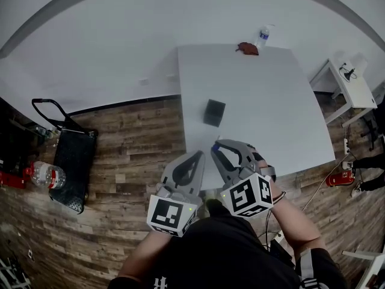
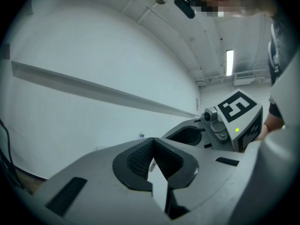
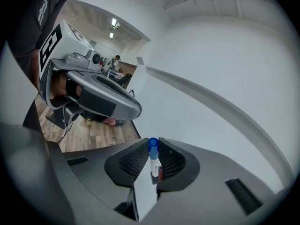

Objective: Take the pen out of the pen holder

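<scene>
So the right gripper [image 3: 153, 143] has its fingers clamped on the pen [image 3: 153, 161], a white-bodied one with a blue cap that pokes up just past the fingertips. You can see it really clearly in the right gripper view. In the head view the blue cap is only a tiny dot at the tip of that gripper, right over the near edge of the white table [image 1: 271, 107]. The pen is out of the pen holder [image 1: 214, 112]. That's the small dark cube sitting on the table a bit beyond the grippers, not touching either of them, and I can't tell from here if there's anything else in it. The left gripper [image 2: 153, 142] has its fingers closed together with nothing I can make out between them, and it's just beside the right one, down low near the person's body. On the far edge of the table there's a water bottle [image 1: 262, 36] with some reddish-brown thing [image 1: 246, 48] next to it, too small to say what it is. Down on the wood floor to the left there's a black bag [image 1: 72, 161] and a plastic bottle [image 1: 47, 174] lying near it.
</scene>
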